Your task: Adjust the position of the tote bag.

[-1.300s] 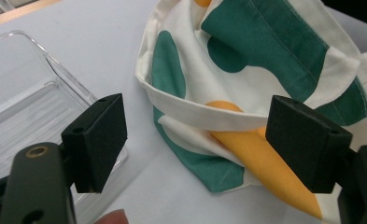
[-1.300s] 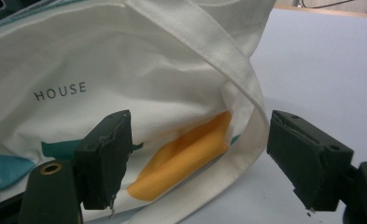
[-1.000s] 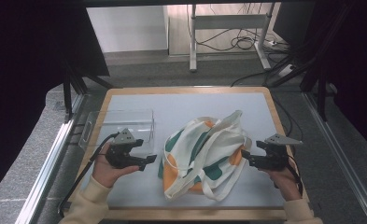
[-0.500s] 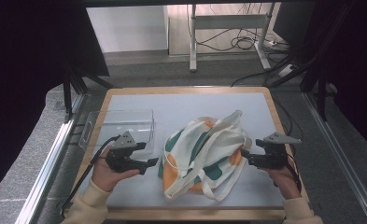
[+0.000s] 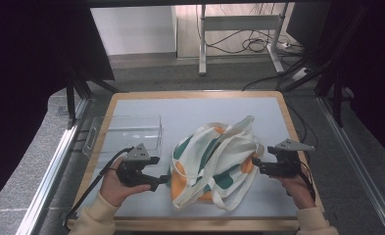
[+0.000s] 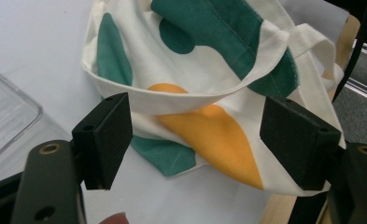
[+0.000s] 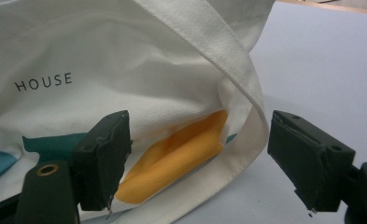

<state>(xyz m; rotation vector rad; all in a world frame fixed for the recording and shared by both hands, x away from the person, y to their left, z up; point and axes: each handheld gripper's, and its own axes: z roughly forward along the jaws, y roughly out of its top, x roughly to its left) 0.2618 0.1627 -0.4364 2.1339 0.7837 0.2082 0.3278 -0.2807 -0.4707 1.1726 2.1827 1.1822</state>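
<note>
A crumpled white cloth tote bag (image 5: 213, 164) with green and orange patches lies in the middle of the white table top (image 5: 190, 110). My left gripper (image 5: 164, 180) sits at the bag's left edge, jaws open, nothing between them; its own view looks onto the bag's folded rim (image 6: 195, 100) and an orange patch (image 6: 218, 135). My right gripper (image 5: 253, 164) is at the bag's right edge, also open and holding nothing. In the right gripper view the bag (image 7: 125, 70) bears the word HOUSE, with a strap (image 7: 228, 60) running down between the jaws.
A clear plastic tray (image 5: 124, 133) stands on the table's left side, just behind my left hand (image 5: 112, 186); its corner (image 6: 6, 116) appears in the left gripper view. A wooden rim (image 5: 195, 94) frames the table. Cables and a metal stand lie on the floor beyond.
My left gripper has edged slightly toward the bag's left side. The right gripper and the bag have barely moved.
</note>
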